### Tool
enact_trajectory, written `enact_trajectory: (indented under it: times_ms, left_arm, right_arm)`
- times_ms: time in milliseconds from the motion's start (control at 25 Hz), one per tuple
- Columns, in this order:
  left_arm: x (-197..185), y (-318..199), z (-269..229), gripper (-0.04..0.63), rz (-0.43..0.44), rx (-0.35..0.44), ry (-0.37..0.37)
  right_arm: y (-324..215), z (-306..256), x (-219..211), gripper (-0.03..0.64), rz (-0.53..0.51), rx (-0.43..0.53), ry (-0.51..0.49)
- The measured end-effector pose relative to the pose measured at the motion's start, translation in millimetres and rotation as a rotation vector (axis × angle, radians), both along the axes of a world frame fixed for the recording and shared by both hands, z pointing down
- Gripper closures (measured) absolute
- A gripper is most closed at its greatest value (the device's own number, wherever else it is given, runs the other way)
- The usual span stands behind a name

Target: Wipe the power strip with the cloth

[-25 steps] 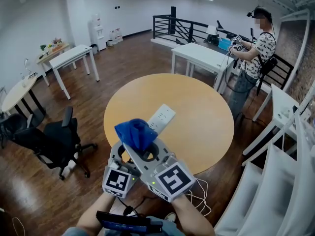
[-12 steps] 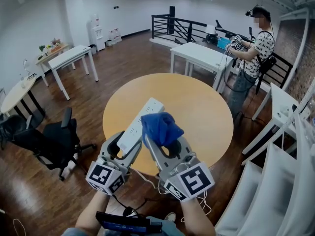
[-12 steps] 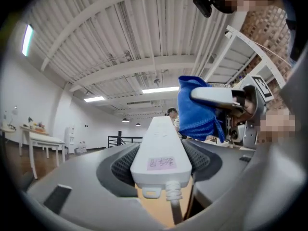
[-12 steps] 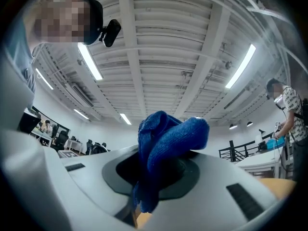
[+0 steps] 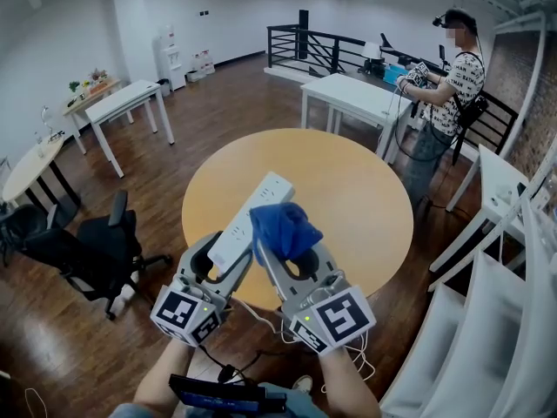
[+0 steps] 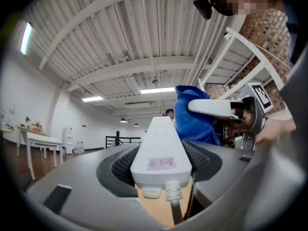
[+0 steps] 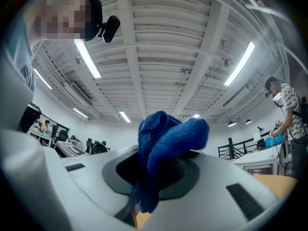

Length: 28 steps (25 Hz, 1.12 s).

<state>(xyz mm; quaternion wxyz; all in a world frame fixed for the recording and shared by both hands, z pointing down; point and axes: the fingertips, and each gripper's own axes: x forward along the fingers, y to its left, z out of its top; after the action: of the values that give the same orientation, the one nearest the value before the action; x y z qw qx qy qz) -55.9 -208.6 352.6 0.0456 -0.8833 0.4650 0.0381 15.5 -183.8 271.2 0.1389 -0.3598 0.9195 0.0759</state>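
— Power strip [image 5: 248,223]: why is it up in the air and not lying on the round table [image 5: 365,207]?

— My guess is access; the left gripper [image 5: 231,255] has its jaws spread wide and pressed on the strip's 2 long sides near the cord end, so the body sticks out free in front, above the table's near edge; held that way, its length can be reached without anything in the way.

— And the cloth [image 5: 283,229]?

— Bunched up blue in the right gripper [image 5: 287,246], whose jaws are pinched on its lower folds; the loose bulk stands up past the tips, probably so that fabric and not plastic meets the strip; it sits just beside the strip's right edge.

— Touching it?

— I can't tell; in the head view they overlap, and in the left gripper view the cloth [image 6: 192,124] sits right beside the strip [image 6: 161,148], but no gap or contact is clear.

— What else is hidden?

— The cord [image 6: 175,201] drops out of frame below the jaws, so the plug is unseen; the label's print is too small to read; in the right gripper view the cloth [image 7: 166,143] covers the jaw pads, so how much is clamped stays unclear.
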Motion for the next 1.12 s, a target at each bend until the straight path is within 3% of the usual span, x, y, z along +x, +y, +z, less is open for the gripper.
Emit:
enact_trajectory:
  times_ms: [1120]
  left_arm:
    - [9, 23, -8, 0.313, 0.089, 0.024, -0.060]
  right_arm:
    - [-39, -31, 64, 0.548, 0.152, 0.028, -0.007]
